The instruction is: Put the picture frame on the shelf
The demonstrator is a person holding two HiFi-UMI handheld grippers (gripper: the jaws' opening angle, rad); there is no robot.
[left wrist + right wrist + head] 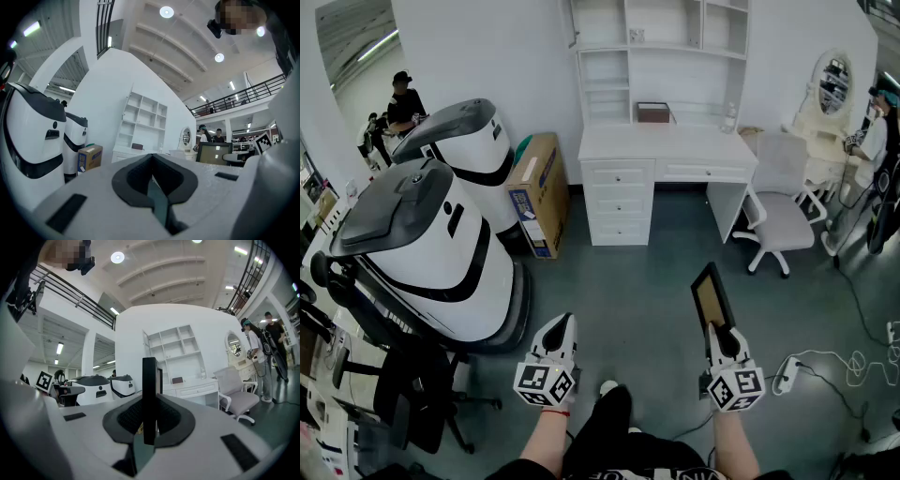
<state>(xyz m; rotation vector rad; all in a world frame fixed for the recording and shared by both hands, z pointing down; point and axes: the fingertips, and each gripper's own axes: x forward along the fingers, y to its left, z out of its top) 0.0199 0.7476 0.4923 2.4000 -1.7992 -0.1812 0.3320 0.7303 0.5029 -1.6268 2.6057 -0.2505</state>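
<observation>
My right gripper (719, 330) is shut on the lower edge of a black picture frame (711, 295) with a tan backing, held upright over the grey floor. In the right gripper view the frame (149, 394) stands edge-on between the pads. The left gripper (563, 324) is level beside it at the left, jaws together and holding nothing (152, 177). The white shelf unit (661, 52) rises over a white desk (666, 145) against the far wall, well ahead of both grippers. A small brown object (653, 112) sits on the desk under the shelves.
Two large white and grey machines (441, 248) stand at the left, with a cardboard box (538, 192) beside them. A white chair (778, 211) is at the desk's right. Cables (825, 361) trail on the floor at right. A black office chair (403, 394) is near left.
</observation>
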